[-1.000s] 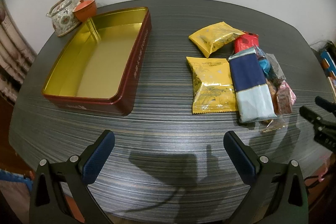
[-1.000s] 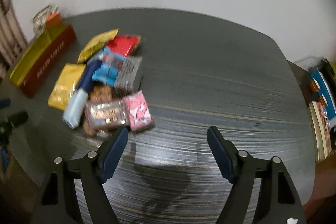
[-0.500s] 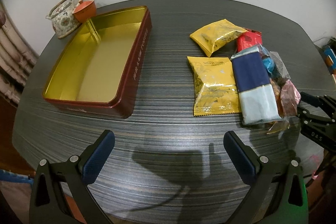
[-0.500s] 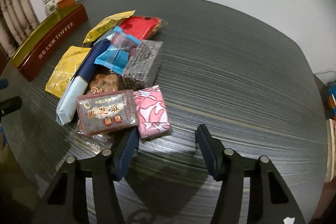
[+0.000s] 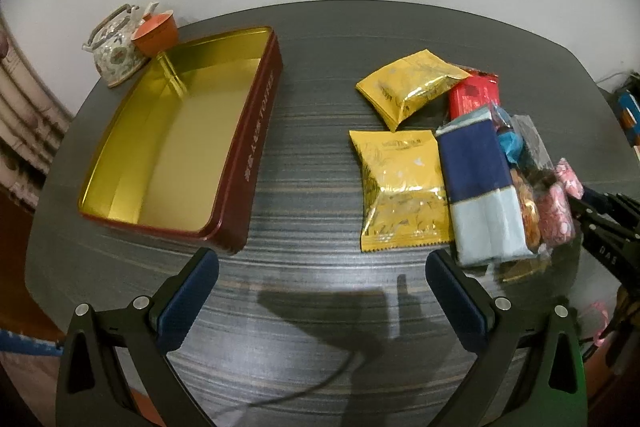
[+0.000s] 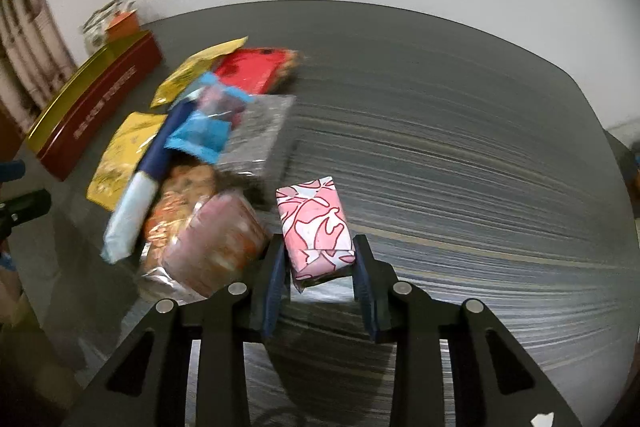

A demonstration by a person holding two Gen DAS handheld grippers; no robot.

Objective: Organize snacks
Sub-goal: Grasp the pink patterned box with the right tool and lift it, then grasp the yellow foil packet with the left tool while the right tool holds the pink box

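We read the pink-patterned packet [image 6: 316, 227] as light and soft, a small wrapped block with a slick film skin that could squirm or crumple under hard pressure. Its long sides look like the place to take it, near the close end, and that is where the right claw [image 6: 320, 273] sits: the packet lies between its pads on the dark table [image 6: 460, 155], and the jaws are closing, the pads at or nearly at the wrapper. Just left of that claw lies the snack heap [image 6: 192, 155]; farther left and beyond stands the empty gold-lined tin [image 5: 176, 147]. The left claw [image 5: 320, 291] hangs spread wide over bare table, gripping nothing.

Against a second ago, the right claw's jaws have narrowed greatly and now straddle the packet instead of standing short of it; the left view is scarcely changed.
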